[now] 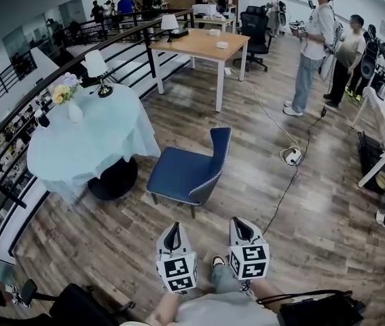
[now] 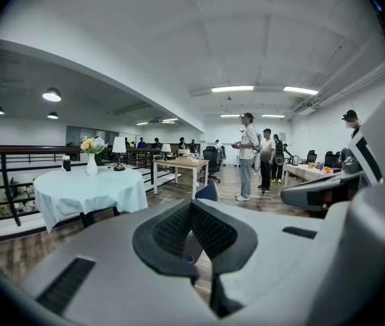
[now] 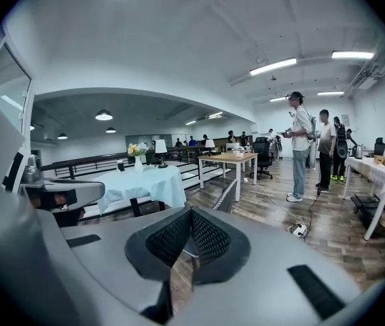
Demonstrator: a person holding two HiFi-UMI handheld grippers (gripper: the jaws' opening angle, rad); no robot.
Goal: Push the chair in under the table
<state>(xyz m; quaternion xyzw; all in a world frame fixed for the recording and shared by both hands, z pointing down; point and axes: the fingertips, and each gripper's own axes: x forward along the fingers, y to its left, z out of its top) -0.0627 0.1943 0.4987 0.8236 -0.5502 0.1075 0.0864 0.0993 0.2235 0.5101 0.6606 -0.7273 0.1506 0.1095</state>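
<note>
A blue upholstered chair stands pulled out from a round table draped in a pale blue cloth, its backrest on the side away from the table. Both grippers sit low in the head view, short of the chair and apart from it. My left gripper has its jaws together with nothing between them, and so does my right gripper. In the left gripper view the chair's back shows just past the shut jaw tips, with the table at the left. The right gripper view shows its jaw tips below the chair.
A lamp and a flower vase stand on the round table. A black railing runs behind it. A wooden table stands farther back. A cable and power strip lie right of the chair. People stand at the right.
</note>
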